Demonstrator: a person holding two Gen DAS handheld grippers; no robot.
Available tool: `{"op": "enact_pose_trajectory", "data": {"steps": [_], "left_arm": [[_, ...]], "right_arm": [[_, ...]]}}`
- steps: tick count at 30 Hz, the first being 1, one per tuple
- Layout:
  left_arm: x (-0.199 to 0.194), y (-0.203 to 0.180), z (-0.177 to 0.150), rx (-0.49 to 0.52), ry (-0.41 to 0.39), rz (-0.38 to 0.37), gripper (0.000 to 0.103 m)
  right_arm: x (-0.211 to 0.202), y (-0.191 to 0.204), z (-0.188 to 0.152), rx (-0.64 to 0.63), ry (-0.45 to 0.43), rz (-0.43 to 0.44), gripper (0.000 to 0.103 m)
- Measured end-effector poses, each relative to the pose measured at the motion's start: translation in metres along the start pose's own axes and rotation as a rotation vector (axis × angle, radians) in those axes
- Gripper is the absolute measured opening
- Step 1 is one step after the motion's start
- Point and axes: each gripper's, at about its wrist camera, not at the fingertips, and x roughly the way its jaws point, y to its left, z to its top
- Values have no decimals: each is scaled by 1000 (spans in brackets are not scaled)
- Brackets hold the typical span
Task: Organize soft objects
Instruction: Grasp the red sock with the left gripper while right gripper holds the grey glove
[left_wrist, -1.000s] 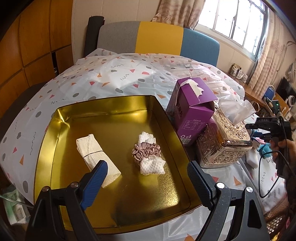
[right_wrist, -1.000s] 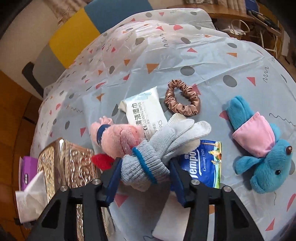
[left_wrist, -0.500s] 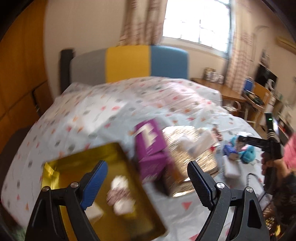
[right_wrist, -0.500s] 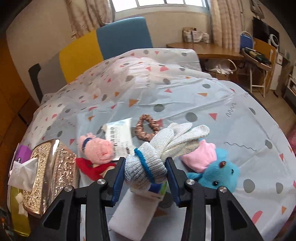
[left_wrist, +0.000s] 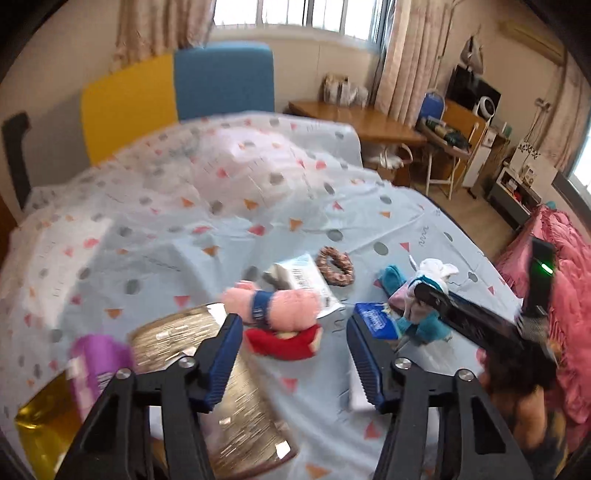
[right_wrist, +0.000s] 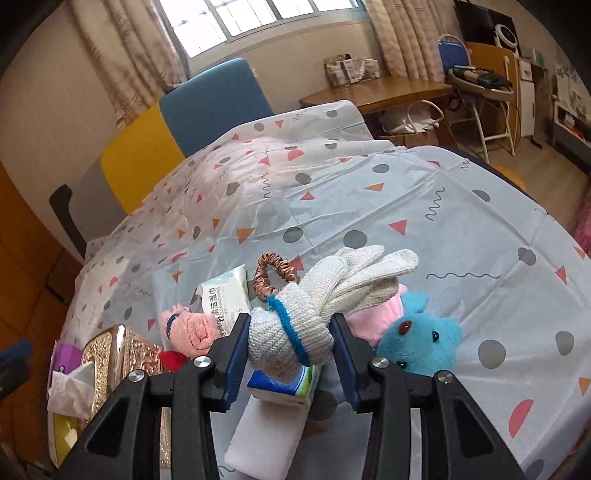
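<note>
**Q:** ok so what's each gripper doing here?

**A:** The right gripper has its fingers clamped on the rolled glove, a grey-white knit one with a blue cuff band. It's squeezed between the two blue pads and held up off the covered bench, glove tips fanning up and away from the camera. The left gripper has its fingers spread wide with nothing between them, hanging over the stuff on the bench.

**Q:** and where's everything else relative to that glove?

**A:** Right behind the glove there's a brown scrunchie. To the left of the glove sits a wet wipes pack, and further left a pink plush with a red bit under it. Past that, an ornate gold tissue box and a purple box at the far left edge. Just right of the glove is a blue plush with a pink part, partly hidden behind the glove. Directly under the glove is a blue tissue packet, and a white block lies nearer the camera than that.

**Q:** the left cam any use?

**A:** Kinda blurry, but you can see the pink plush just ahead of the open fingers, the scrunchie beyond it, and a corner of a gold tray at lower left.
</note>
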Motion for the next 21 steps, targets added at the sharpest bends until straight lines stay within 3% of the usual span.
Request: {"op": "enact_pose_trajectory", "data": {"steps": [6, 10, 12, 15, 18, 21], "left_arm": [[82, -7, 21, -152, 173, 17, 57], [115, -11, 26, -172, 222, 98, 74], [130, -10, 27, -194, 252, 116, 75], [149, -12, 25, -187, 267, 158, 75], [164, -13, 16, -208, 290, 133, 76], [165, -25, 6, -178, 244, 103, 81]], "right_arm": [[-2, -5, 2, 29, -4, 37, 43], [-3, -6, 3, 37, -6, 59, 43], [-4, -7, 3, 45, -9, 68, 43], [-5, -10, 4, 59, -10, 80, 43], [-6, -11, 4, 66, -13, 84, 43], [-6, -13, 5, 74, -17, 86, 43]]}}
